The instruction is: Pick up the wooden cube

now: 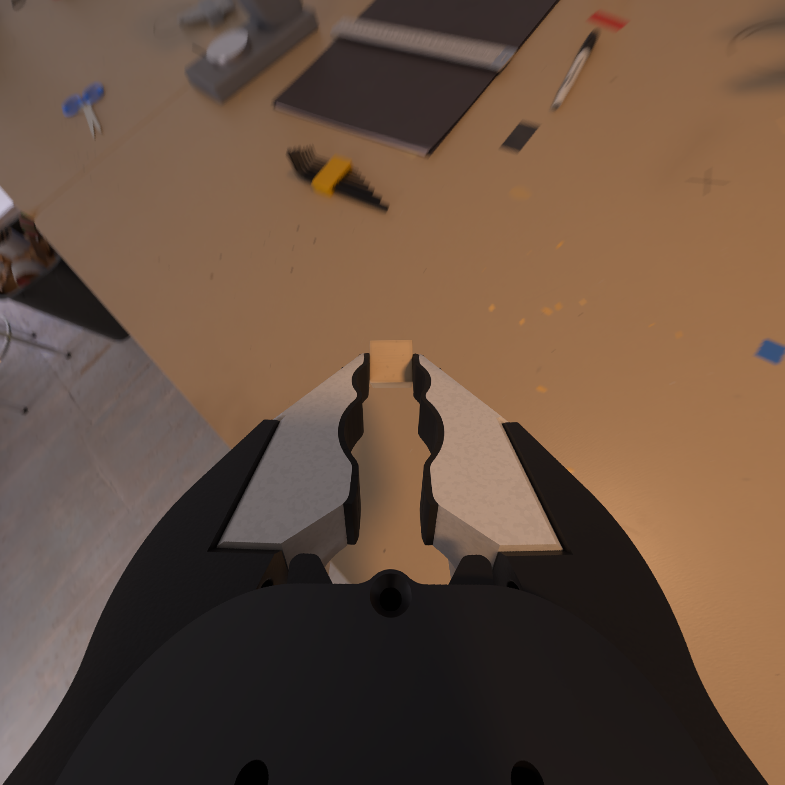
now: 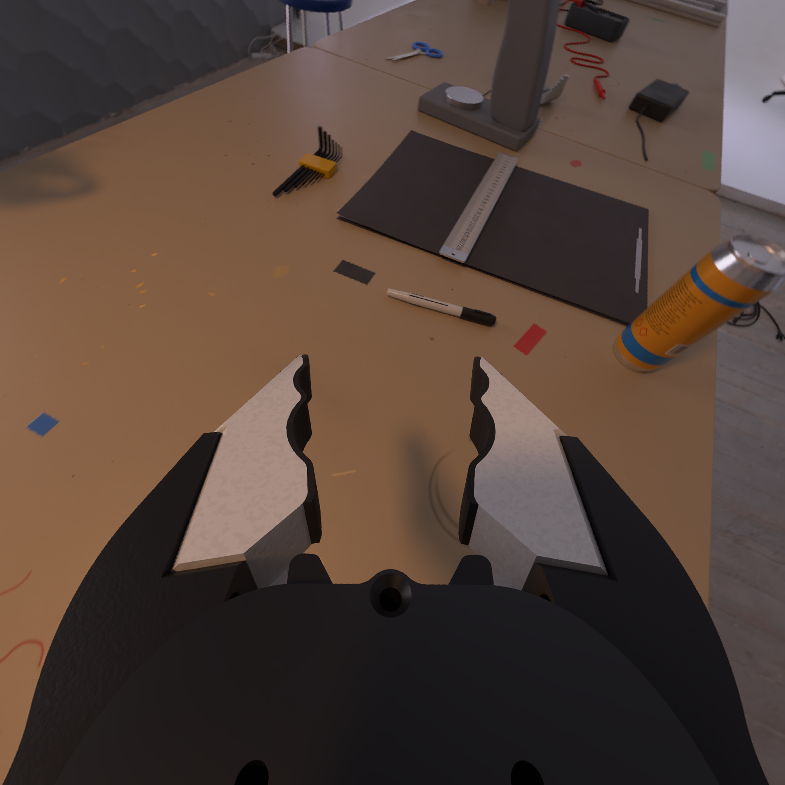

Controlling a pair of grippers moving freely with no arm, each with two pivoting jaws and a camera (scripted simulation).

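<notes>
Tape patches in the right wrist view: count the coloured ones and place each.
3 clear ones: blue patch at far left, red patch right of the open right gripper, green patch on the far table. Fainter marks may be more.

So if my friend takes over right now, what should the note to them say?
Left gripper: shut on the wooden cube, held between its fingertips, seemingly just above the table near its edge.
Right gripper: open, empty, above bare table; a marker and an orange can lie beyond it.
Done: cube grasped.
Left: raise it well clear and keep the grip firm.
</notes>
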